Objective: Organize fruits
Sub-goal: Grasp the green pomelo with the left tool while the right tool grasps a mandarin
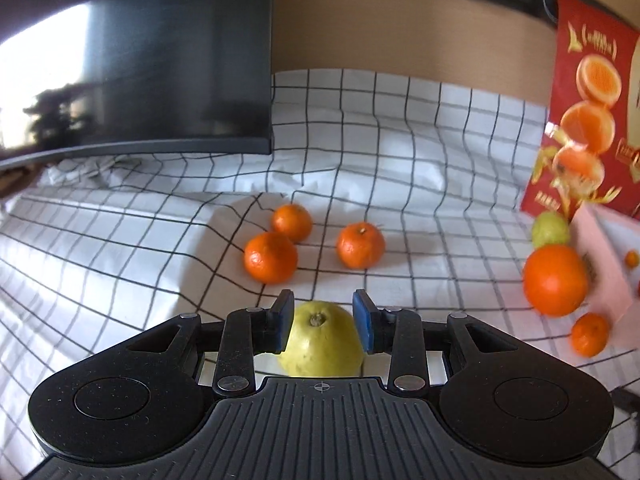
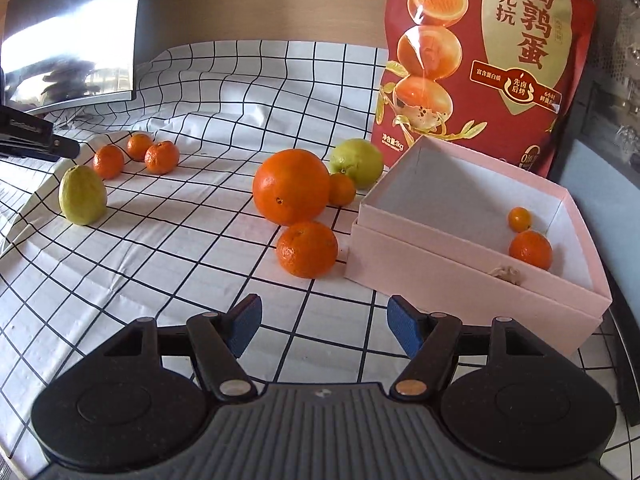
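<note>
Left gripper angled down, pads just beside a guava on the checked cloth, contact unclear, guava base hidden by the gripper body, right gripper spread empty above cloth, near pink box holding two oranges

A yellow-green guava stands upright at the far left. Three mandarins lie just behind it. A big orange sits near the pink box, which holds two small oranges.
</note>
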`<state>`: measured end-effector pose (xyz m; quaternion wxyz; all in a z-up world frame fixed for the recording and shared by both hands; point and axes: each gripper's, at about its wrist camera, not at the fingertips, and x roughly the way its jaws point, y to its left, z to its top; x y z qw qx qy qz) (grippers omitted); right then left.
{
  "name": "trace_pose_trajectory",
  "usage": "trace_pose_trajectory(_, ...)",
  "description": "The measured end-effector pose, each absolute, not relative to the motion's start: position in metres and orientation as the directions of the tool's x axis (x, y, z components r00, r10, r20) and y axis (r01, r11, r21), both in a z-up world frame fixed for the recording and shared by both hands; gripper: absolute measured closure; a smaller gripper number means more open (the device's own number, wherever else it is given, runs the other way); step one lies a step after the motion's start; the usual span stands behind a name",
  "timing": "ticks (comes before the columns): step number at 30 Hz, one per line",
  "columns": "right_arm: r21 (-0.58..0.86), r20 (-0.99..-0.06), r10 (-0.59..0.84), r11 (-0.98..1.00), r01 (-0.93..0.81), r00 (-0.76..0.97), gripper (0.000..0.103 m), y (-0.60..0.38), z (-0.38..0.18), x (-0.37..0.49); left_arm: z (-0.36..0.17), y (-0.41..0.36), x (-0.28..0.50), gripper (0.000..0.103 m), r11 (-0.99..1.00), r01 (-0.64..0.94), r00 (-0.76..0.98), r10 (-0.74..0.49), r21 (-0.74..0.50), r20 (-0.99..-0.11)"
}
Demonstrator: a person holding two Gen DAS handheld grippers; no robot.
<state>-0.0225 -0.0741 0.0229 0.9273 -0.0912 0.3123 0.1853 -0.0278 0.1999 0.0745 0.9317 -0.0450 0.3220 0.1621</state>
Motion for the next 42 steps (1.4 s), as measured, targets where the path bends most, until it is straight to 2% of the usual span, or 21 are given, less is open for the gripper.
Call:
trace_pose_trajectory(6, -0.057, -0.610, 0.278, 0.919, -0.391, 0.742, 0.033, -0.076, 0.020, -0.016, 0.062, 0.191, -0.024, 0.063, 0.949, -0.307, 0.724, 0.286, 0.078, -0.627)
trace_pose_trajectory(9, -0.055, -0.610, 0.274, 0.921, -0.385, 0.743, 0.033, -0.077, 0.018, -0.013, 0.061, 0.188, -0.024, 0.053, 0.955, -0.280, 0.729, 0.275, 0.094, -0.627)
trace_pose_trajectory(13, -0.044, -0.621, 0.272, 0.924, -0.379, 0.735, 0.033, -0.079, 0.011, -0.008, 0.059, 0.186, -0.025, 0.033, 0.973, -0.215, 0.744, 0.218, 0.083, -0.631)
trace_pose_trajectory(14, -0.044, -0.622, 0.270, 0.925, -0.377, 0.735, 0.033, -0.080, 0.009, -0.008, 0.059, 0.187, -0.025, 0.031, 0.976, -0.207, 0.749, 0.204, 0.070, -0.630)
trace_pose_trajectory(16, -0.043, -0.624, 0.266, 0.927, -0.372, 0.735, 0.033, -0.083, 0.006, -0.008, 0.060, 0.192, -0.026, 0.031, 0.975, -0.216, 0.752, 0.194, 0.042, -0.630)
trace_pose_trajectory(19, -0.036, -0.633, 0.252, 0.935, -0.353, 0.732, 0.033, -0.090, 0.003, -0.008, 0.058, 0.208, -0.024, 0.034, 0.949, -0.314, 0.722, 0.241, 0.003, -0.649)
trace_pose_trajectory(20, -0.031, -0.633, 0.249, 0.938, -0.345, 0.733, 0.033, -0.093, 0.003, -0.008, 0.056, 0.213, -0.023, 0.032, 0.939, -0.344, 0.710, 0.252, -0.011, -0.658)
trace_pose_trajectory(23, -0.019, -0.631, 0.237, 0.947, -0.320, 0.739, 0.033, -0.102, 0.004, -0.008, 0.054, 0.223, -0.018, 0.035, 0.931, -0.356, 0.699, 0.207, -0.082, -0.685)
trace_pose_trajectory(26, 0.012, -0.643, 0.240, 0.953, -0.304, 0.727, 0.033, -0.110, 0.001, -0.005, 0.051, 0.221, -0.010, 0.033, 0.935, -0.341, 0.688, 0.176, -0.099, -0.705)
trace_pose_trajectory(32, 0.022, -0.651, 0.257, 0.947, -0.320, 0.714, 0.032, -0.109, 0.000, -0.001, 0.039, 0.218, -0.002, 0.034, 0.938, -0.340, 0.653, 0.188, -0.062, -0.734)
trace_pose_trajectory(37, 0.034, -0.631, 0.308, 0.928, -0.371, 0.712, 0.032, -0.091, 0.011, 0.003, 0.029, 0.223, 0.000, 0.034, 0.930, -0.353, 0.645, 0.162, -0.103, -0.747)
trace_pose_trajectory(42, -0.055, -0.585, 0.293, 0.916, -0.397, 0.756, 0.033, -0.056, 0.020, 0.009, 0.026, 0.226, 0.000, 0.036, 0.933, -0.343, 0.651, 0.153, -0.108, -0.743)
